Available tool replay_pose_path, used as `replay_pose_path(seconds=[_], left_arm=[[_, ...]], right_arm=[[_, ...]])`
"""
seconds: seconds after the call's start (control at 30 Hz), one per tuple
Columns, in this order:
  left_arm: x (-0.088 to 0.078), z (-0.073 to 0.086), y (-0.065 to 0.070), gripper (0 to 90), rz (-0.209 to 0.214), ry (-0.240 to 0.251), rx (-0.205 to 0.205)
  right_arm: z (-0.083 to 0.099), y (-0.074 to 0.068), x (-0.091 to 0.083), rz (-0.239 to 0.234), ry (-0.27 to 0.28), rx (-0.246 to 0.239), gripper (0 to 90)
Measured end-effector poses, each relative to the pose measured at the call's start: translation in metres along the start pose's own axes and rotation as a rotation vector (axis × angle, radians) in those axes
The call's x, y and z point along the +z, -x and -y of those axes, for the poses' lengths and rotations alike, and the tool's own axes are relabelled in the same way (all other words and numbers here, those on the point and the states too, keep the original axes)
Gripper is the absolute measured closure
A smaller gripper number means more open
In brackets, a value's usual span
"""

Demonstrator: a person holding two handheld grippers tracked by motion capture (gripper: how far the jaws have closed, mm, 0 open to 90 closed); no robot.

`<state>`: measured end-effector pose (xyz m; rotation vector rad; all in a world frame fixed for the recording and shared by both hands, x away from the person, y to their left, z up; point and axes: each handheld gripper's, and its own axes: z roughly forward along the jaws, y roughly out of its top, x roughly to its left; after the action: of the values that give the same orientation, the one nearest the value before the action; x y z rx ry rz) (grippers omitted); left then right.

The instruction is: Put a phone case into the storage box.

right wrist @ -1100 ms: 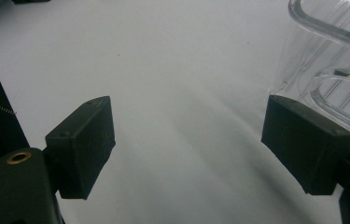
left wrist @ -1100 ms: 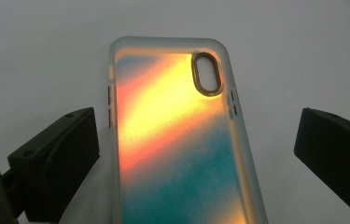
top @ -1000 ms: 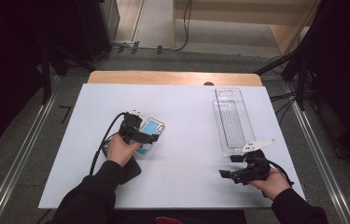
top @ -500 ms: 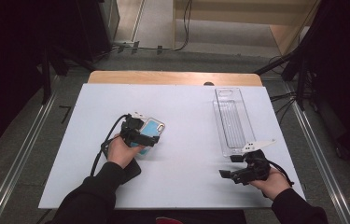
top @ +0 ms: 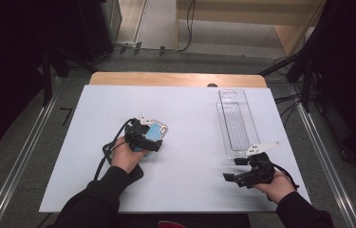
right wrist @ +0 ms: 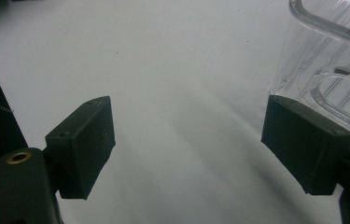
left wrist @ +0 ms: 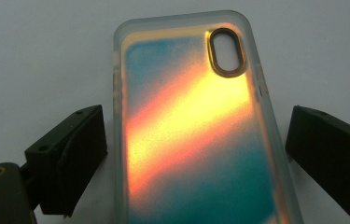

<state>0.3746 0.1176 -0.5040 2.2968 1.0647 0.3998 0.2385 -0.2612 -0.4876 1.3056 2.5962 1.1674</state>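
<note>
The white table (top: 185,123) carries everything here, and the long clear plastic tray (top: 236,121) lies lengthwise toward its right side, bare inside, which I take to be where the phone case is meant to go. The phone case (left wrist: 189,121), iridescent blue and orange with a frosted rim and a gold-ringed camera hole, lies flat on the table left of centre, well apart from the tray. The left gripper (top: 153,141) is set over it with a jaw on either long edge, a placing that suits a pinch across the narrow width; its jaws have just been closing a little, the case between them, yet a sliver of table shows beside each pad, so the grip is not made. The right gripper (top: 235,176) rests near the tray's near end, jaws spread on nothing, seemingly waiting. The left gripper view gives the case's colours and the gaps at the pads, which the high view hides under the hand; the right gripper view shows the tray's ribbed wall (right wrist: 331,51) close by
</note>
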Motion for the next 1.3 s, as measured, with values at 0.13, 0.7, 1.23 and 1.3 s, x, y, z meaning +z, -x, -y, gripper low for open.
replay_pose_path(seconds=[0.13, 0.7, 1.23, 1.3], left_arm=[[-0.003, 0.002, -0.002, 15.3, -0.005, 0.022, -0.015], [-0.007, 0.0, -0.008, 16.5, 0.029, 0.043, -0.09], [-0.046, -0.014, -0.015, 16.5, 0.145, 0.137, -0.136], [-0.051, -0.014, -0.014, 16.5, 0.163, 0.145, -0.135]], right_arm=[[0.0, 0.0, 0.0, 0.0, -0.001, -0.002, 15.5], [0.0, 0.0, 0.0, -0.001, -0.001, -0.001, 15.5], [-0.002, -0.001, -0.002, -0.02, 0.026, 0.001, 15.5], [-0.002, -0.001, -0.002, -0.027, 0.022, 0.009, 15.5]])
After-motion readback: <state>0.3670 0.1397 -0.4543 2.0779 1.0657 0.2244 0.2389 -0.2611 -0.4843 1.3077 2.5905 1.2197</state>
